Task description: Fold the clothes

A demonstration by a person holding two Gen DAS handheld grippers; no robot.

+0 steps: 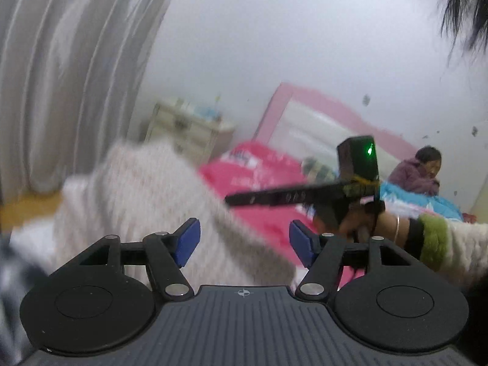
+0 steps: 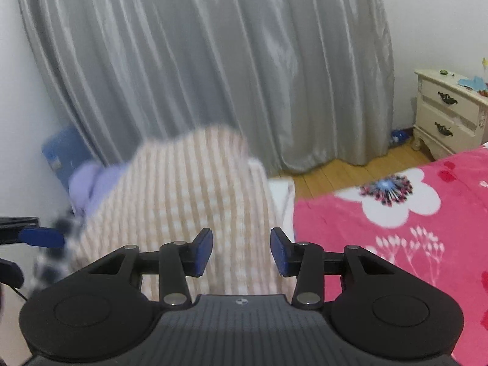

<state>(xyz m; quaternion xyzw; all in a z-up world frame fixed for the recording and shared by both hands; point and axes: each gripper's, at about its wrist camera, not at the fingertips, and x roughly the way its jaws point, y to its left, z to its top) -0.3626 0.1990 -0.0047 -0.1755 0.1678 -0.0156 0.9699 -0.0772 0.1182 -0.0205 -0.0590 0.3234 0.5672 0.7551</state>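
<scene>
A beige checked garment (image 1: pixel 137 195) is bunched in a blurred heap just ahead of my left gripper (image 1: pixel 245 242), which stands open with nothing between its blue pads. The right wrist view shows the same garment (image 2: pixel 183 201) rising behind my right gripper (image 2: pixel 242 251), whose jaws are also open and hold nothing. The left gripper (image 2: pixel 27 253) shows at that view's left edge, beside the garment. My right gripper (image 1: pixel 244 199) reaches in from the right over the pink blanket, held by a hand in a fluffy white and green sleeve (image 1: pixel 442 244).
A pink floral blanket (image 2: pixel 396 228) covers the bed on the right. A person (image 1: pixel 422 170) sits on the far end of it. Grey curtains (image 2: pixel 213 61), a cream nightstand (image 2: pixel 448 116) and wooden floor (image 2: pixel 350 174) lie beyond. Purple cloth (image 2: pixel 88 183) and a blue box (image 2: pixel 64 152) sit left.
</scene>
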